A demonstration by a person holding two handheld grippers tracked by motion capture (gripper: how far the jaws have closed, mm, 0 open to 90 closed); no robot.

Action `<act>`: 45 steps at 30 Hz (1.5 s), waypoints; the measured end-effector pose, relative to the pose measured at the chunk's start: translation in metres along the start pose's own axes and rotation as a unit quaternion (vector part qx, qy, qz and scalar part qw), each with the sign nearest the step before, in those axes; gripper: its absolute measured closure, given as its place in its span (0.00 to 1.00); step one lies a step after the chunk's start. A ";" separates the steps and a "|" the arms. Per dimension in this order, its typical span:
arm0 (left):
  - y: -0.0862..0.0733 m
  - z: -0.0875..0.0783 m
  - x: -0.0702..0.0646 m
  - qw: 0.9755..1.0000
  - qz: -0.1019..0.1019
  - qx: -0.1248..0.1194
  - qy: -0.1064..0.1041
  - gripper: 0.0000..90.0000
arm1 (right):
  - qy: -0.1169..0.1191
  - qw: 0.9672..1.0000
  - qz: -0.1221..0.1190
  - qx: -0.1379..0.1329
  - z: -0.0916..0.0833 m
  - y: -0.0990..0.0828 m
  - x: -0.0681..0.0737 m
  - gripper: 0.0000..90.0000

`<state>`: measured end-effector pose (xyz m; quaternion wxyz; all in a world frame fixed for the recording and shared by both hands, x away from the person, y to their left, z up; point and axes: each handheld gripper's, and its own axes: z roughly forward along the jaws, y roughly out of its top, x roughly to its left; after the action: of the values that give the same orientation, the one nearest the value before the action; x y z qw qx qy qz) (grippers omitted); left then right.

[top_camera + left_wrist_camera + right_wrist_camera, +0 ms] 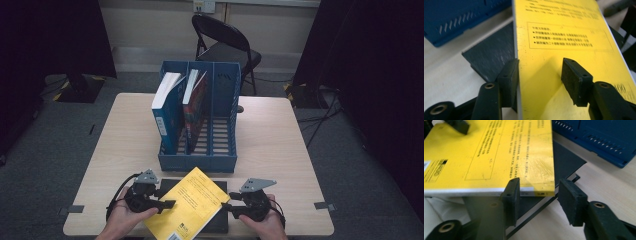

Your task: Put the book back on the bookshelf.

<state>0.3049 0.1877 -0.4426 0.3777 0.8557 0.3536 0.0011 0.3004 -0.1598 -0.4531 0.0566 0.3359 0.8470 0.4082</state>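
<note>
A yellow book lies askew on a flat black book at the table's near edge. My left gripper is at its left side. In the left gripper view one pad rests by the book's page edge and the other hovers over the yellow cover, with a gap between them. My right gripper is at the book's right side. In the right gripper view the yellow book's corner sits between the parted jaws, raised above the black book.
A blue three-slot file rack stands mid-table. It holds a blue-and-white book in the left slot and a red book in the middle one. The right slot is free. A folding chair stands beyond the table.
</note>
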 end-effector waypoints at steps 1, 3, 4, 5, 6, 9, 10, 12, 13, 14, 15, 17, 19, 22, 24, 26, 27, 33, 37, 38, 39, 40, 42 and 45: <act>-0.002 -0.002 0.000 1.000 -0.002 0.002 -0.003 0.54 | 0.002 1.000 0.001 -0.001 0.002 0.002 -0.002 0.61; -0.005 -0.005 0.000 1.000 -0.005 0.002 -0.007 0.55 | -0.001 1.000 0.001 -0.002 0.004 0.005 -0.004 0.62; -0.007 -0.006 -0.001 1.000 -0.004 0.004 -0.008 0.56 | -0.002 1.000 -0.001 -0.001 0.005 0.007 -0.005 0.63; -0.008 -0.007 -0.002 1.000 -0.004 0.005 -0.007 0.56 | -0.002 1.000 -0.002 -0.001 0.007 0.008 -0.006 0.63; -0.010 -0.008 -0.003 1.000 -0.004 0.004 -0.008 0.56 | -0.004 1.000 -0.003 0.000 0.008 0.010 -0.007 0.64; -0.014 -0.012 -0.004 1.000 -0.003 0.008 -0.011 0.57 | -0.009 1.000 -0.014 0.001 0.013 0.017 -0.008 0.67; -0.015 -0.013 -0.004 1.000 -0.003 0.008 -0.012 0.58 | -0.009 1.000 -0.016 0.001 0.015 0.020 -0.009 0.67; -0.018 -0.015 -0.005 1.000 -0.004 0.008 -0.015 0.59 | -0.012 1.000 -0.020 0.002 0.019 0.024 -0.011 0.68; -0.019 -0.017 -0.005 1.000 -0.002 0.010 -0.015 0.59 | -0.013 1.000 -0.021 0.002 0.021 0.026 -0.011 0.68; -0.019 -0.017 -0.005 1.000 -0.001 0.009 -0.015 0.60 | -0.015 1.000 -0.022 0.001 0.023 0.028 -0.011 0.69; -0.020 -0.018 -0.006 1.000 -0.001 0.007 -0.012 0.60 | -0.016 1.000 -0.022 0.001 0.025 0.030 -0.011 0.70; -0.018 -0.018 -0.004 1.000 0.006 0.005 -0.004 0.62 | -0.025 0.999 -0.030 -0.003 0.030 0.034 -0.011 0.72; -0.016 -0.014 0.000 1.000 -0.008 0.001 -0.004 0.56 | -0.027 0.999 -0.029 -0.006 0.033 0.036 -0.010 0.72; -0.011 -0.011 0.005 1.000 -0.015 -0.007 -0.003 0.54 | -0.023 0.999 -0.026 -0.006 0.033 0.035 -0.009 0.70; -0.008 -0.009 0.009 1.000 -0.022 -0.008 -0.006 0.55 | -0.011 1.000 -0.026 -0.003 0.031 0.031 -0.006 0.69; -0.006 -0.006 0.011 1.000 -0.027 -0.011 -0.004 0.55 | -0.008 1.000 -0.027 -0.002 0.030 0.028 -0.003 0.69; -0.005 -0.005 0.011 1.000 -0.028 -0.013 -0.002 0.54 | -0.010 1.000 -0.028 -0.001 0.030 0.027 -0.002 0.69; -0.001 -0.005 0.007 1.000 -0.022 0.001 0.014 0.52 | -0.006 1.000 -0.026 0.003 0.034 0.033 -0.007 0.67; -0.005 -0.007 0.003 1.000 -0.022 0.006 0.006 0.50 | -0.015 0.999 -0.030 0.004 0.037 0.037 -0.008 0.69; -0.006 -0.007 0.004 1.000 -0.021 0.004 0.005 0.50 | -0.019 0.999 -0.030 0.004 0.039 0.039 -0.009 0.70; -0.007 -0.007 0.004 1.000 -0.028 -0.002 0.005 0.51 | -0.020 0.999 -0.030 0.003 0.040 0.040 -0.010 0.70; -0.008 -0.008 0.004 0.999 -0.031 -0.007 0.005 0.52 | -0.021 0.999 -0.027 0.002 0.041 0.041 -0.010 0.70; -0.008 -0.008 0.005 0.999 -0.031 -0.020 0.013 0.54 | -0.022 0.999 -0.022 -0.004 0.043 0.040 -0.010 0.71; -0.002 -0.002 0.007 0.999 -0.034 -0.020 0.028 0.47 | -0.026 0.999 -0.021 -0.005 0.043 0.040 -0.009 0.71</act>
<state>0.3087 0.1946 -0.4439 0.3846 0.8350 0.3930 0.0196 0.3438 -0.1197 -0.4538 0.0885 0.3280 0.8501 0.4023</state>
